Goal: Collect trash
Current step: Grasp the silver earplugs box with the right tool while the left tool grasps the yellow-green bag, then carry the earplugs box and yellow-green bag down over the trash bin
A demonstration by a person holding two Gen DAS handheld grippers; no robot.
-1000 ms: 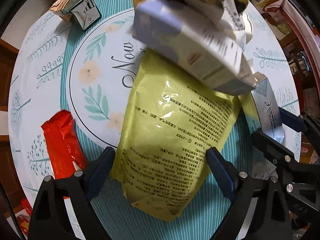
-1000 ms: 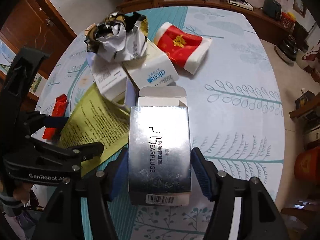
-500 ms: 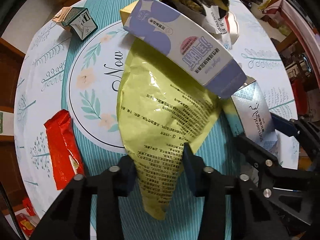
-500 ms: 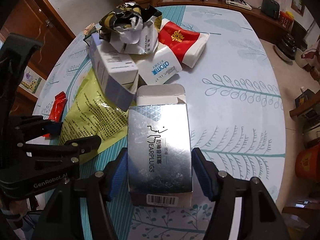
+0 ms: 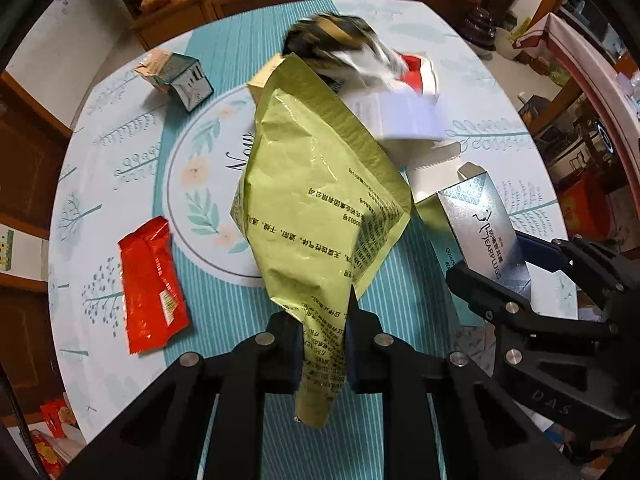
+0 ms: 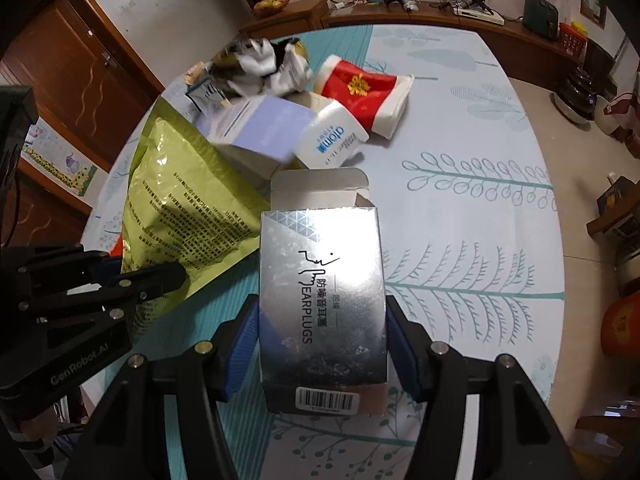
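My left gripper [image 5: 324, 320] has its jaws closing, with the pads pressed on the lower corner of a yellow-green foil bag [image 5: 320, 184]. The bag hangs lifted and tilted above the table; it also shows in the right wrist view [image 6: 180, 200]. A silver "EARPLUGS" box [image 6: 320, 280], its top flap open, sits between the blue pads of my right gripper [image 6: 320, 308], whose jaws are closing on the box's sides. The left wrist view shows that box [image 5: 488, 232] at the right. Behind the bag, a purple box [image 5: 408, 116] and a crumpled black-gold wrapper [image 5: 332, 36] look blurred.
A round table [image 5: 120, 160] carries a teal leaf-print cloth. A red wrapper [image 5: 150, 284] lies at the left and a small green carton [image 5: 184, 80] at the back left. A red tissue pack [image 6: 360, 88] and a white tissue pack [image 6: 332, 140] lie beyond the silver box.
The left jaws went from wide open to closed on the bag's lower edge and rose with it. The purple box and crumpled wrapper slid off the bag. The right gripper stayed put.
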